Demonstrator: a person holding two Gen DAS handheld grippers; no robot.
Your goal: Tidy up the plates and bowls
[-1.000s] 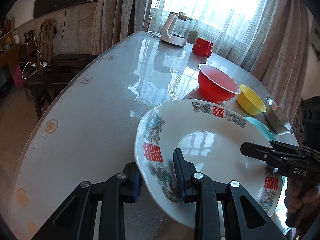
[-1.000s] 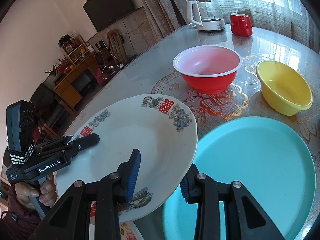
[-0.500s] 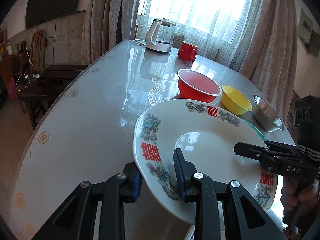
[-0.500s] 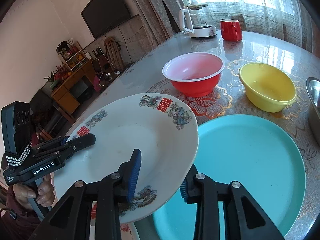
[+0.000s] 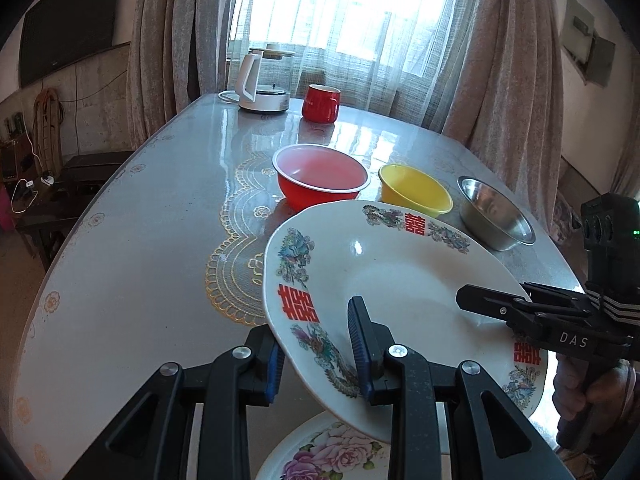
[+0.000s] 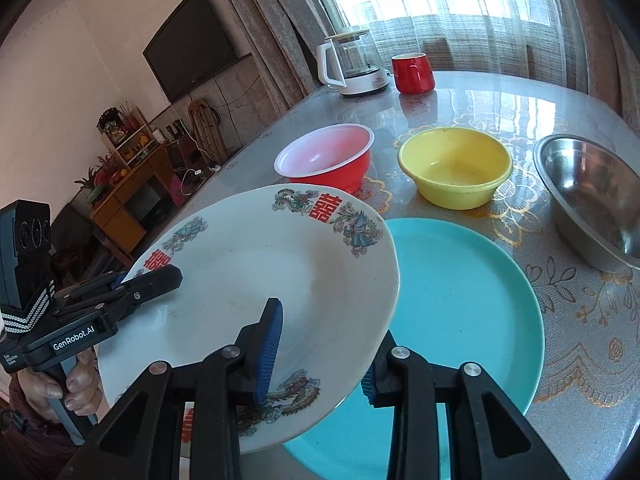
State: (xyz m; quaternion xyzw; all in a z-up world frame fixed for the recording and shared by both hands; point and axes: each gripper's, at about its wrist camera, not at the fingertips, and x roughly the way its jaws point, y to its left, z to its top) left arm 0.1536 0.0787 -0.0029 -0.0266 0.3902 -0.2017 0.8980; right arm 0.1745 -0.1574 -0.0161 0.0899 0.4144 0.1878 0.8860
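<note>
I hold the white plate with red characters between both tools, lifted off the table and tilted. My left gripper pinches its near left rim, one blue pad on the upper face, the other under the edge. My right gripper clamps the opposite rim the same way; its lower pad is mostly hidden behind the plate's edge.

In the left wrist view the plate covers what lies beneath it, so the teal plate shows only in the right wrist view, flat on the table, its near left part hidden by the lifted plate. A floral plate peeks out under the lifted one, cut off by the picture's lower edge and my gripper's frame.

Beyond stand the red bowl, the yellow bowl and the steel bowl; the steel one is cut off at the right edge in the right wrist view. The lifted plate's rim hides the red bowl's foot. Farther back are the kettle and the red mug.
</note>
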